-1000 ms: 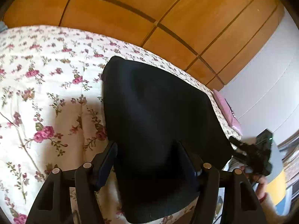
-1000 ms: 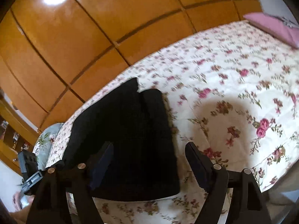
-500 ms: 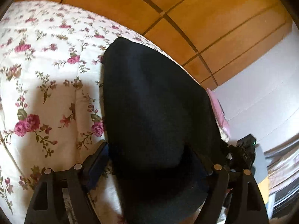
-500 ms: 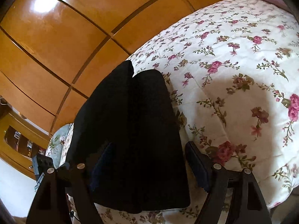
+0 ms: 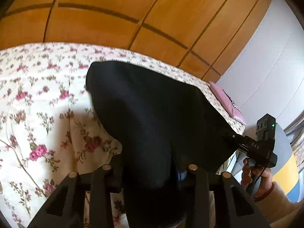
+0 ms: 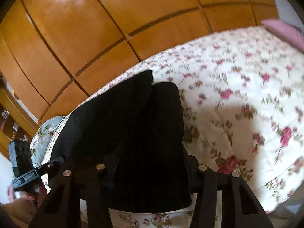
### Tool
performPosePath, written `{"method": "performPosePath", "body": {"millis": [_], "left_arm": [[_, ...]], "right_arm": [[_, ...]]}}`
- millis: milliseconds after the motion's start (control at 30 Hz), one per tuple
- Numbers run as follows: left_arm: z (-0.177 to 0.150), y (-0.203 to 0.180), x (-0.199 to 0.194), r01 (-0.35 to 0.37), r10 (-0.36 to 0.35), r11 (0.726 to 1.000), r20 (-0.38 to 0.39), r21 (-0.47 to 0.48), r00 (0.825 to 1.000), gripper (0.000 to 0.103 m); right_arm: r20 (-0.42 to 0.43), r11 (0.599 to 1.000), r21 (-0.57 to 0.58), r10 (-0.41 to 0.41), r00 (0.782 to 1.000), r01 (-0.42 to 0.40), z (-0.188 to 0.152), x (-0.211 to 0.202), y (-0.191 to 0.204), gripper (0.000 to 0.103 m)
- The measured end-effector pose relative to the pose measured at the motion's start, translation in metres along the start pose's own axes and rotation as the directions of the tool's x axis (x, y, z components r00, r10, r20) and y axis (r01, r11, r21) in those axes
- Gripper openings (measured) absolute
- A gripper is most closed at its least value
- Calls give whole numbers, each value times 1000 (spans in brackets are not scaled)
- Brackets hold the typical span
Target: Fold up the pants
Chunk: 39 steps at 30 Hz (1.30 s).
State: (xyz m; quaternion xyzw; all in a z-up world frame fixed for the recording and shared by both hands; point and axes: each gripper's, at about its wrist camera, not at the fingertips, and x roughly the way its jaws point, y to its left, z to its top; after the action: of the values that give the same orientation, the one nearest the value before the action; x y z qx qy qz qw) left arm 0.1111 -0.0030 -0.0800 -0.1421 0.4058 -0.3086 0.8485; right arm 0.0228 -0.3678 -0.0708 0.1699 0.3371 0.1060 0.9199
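The black pants (image 5: 152,114) lie on the floral bedspread (image 5: 38,104), their near edge lifted toward me. My left gripper (image 5: 150,163) is shut on the near left part of that edge; cloth hides its fingertips. In the right wrist view the pants (image 6: 123,123) show two stacked layers, and my right gripper (image 6: 150,163) is shut on the near right part of the edge. The right gripper also shows in the left wrist view (image 5: 256,148), and the left gripper in the right wrist view (image 6: 28,172), each held by a hand.
Wooden wardrobe doors (image 5: 133,19) stand behind the bed. A pink pillow (image 5: 226,100) lies at the bed's right end, also in the right wrist view (image 6: 281,30). A pale floral cushion (image 6: 43,134) sits at the left end. A white wall (image 5: 266,76) is on the right.
Both grippers have closed from open onto the near edge of the pants and lifted it a little. The views have shifted, with motion blur on the bedspread.
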Motion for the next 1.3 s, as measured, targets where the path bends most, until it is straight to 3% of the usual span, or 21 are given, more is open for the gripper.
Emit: {"method": "performPosePath", "body": {"millis": [233,400,733,933,1100,1133,1200,1300], "left_arm": [[15,0,-25,0,-2,1000,71,27,997,35],[24,17,-43,-36,32,999,122,32,992,35],[79,86,-41,-158,167,986,198,-58,966,35],[134,111,-6,-256,249,967,247,-7,936,35],[152,135,34,-301,295,954,215,-6,931,36],[150,143,49,-315,312,949,180,-12,933,38],[138,151,59,-337,334,941,182,-11,925,47],[127,161,56,-309,314,950,189,-53,931,60]], "right_arm": [[59,996,-91,8,998,-2,13,-18,38,49],[67,991,-128,42,997,-33,23,-4,63,49],[-2,977,-191,90,996,-89,63,90,113,49],[49,976,-194,111,993,-100,109,151,125,49],[89,984,-155,105,991,-90,129,197,109,49],[78,988,-134,91,993,-80,131,207,103,50],[50,994,-95,52,997,-47,127,226,90,56],[38,997,4,77,996,-77,122,233,69,62]]}}
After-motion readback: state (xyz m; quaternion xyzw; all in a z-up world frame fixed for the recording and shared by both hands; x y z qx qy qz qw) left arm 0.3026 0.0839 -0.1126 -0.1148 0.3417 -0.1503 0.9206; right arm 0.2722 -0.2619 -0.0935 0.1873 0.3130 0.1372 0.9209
